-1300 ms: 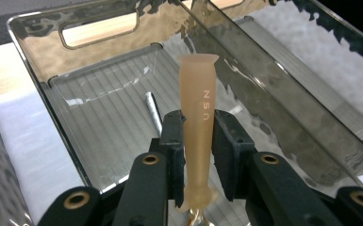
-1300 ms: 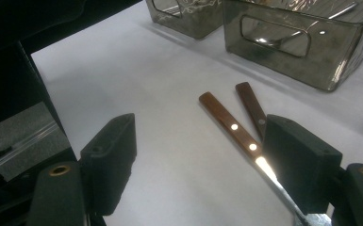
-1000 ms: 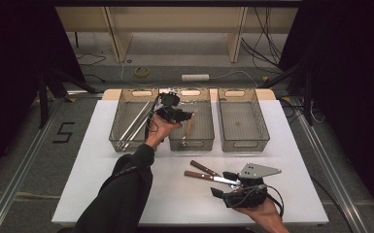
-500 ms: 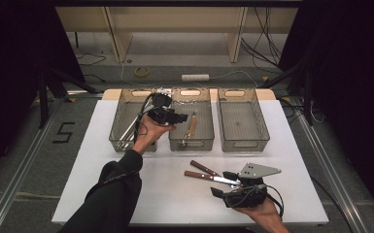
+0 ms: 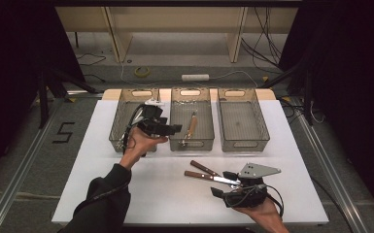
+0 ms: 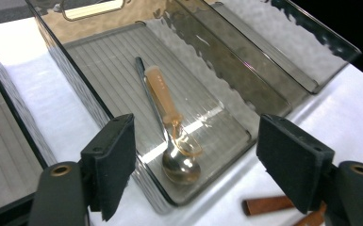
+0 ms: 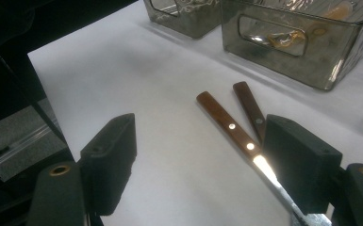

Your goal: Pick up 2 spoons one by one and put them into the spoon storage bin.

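Left gripper point(image 5: 171, 129) wide open, empty above the wooden-handled spoon point(image 6: 172, 127) in the middle bin point(image 5: 191, 144); right gripper point(image 7: 198, 155) wide open astride two wooden-handled knives point(image 7: 235, 127), risks grabbing both.

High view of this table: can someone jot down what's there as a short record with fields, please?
bins: three clear bins in a row on the white table
middle bin: one wooden-handled spoon
left bin: long metal utensils, kind unclear
right bin: looks empty
on table: two brown-handled knives side by side
left gripper: open, holding nothing, at the wall between left and middle bins
right gripper: open, low on the table beside the knives
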The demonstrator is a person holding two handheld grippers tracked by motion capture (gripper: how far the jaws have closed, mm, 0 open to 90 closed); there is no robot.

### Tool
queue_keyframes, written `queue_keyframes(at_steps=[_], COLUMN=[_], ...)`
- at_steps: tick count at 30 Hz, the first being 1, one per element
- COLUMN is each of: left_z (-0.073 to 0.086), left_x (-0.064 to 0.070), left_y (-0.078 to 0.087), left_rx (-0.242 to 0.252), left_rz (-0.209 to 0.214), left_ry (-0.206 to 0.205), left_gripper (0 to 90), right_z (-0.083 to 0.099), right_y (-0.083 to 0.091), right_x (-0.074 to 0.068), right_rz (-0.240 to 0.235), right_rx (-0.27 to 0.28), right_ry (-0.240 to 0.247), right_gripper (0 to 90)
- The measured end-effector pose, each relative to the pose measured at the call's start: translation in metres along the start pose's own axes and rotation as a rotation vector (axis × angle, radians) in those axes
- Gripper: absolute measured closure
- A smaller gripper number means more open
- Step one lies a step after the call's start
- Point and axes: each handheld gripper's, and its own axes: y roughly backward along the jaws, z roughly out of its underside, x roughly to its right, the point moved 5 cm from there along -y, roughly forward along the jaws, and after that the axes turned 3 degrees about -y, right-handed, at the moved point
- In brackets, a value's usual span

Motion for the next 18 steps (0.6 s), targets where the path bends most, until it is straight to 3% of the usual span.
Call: queue_keyframes(at_steps=[10,18], left_z=[0.021,0.037], left_x=[0.011,0.017], left_y=[0.017,0.028], left_rx=[0.02,0.052], left_rz=[0.028,0.057], left_ry=[-0.039,-0.046], left_gripper=[22.3,20.7], right_z=[0.0,-0.001], right_y=[0.0,0.001], right_x=[0.0,0.0], right_rz=[0.004,0.004], right_rx=[-0.004,-0.005], right_ry=[0.007,0.007], right_gripper=[28.0,28.0])
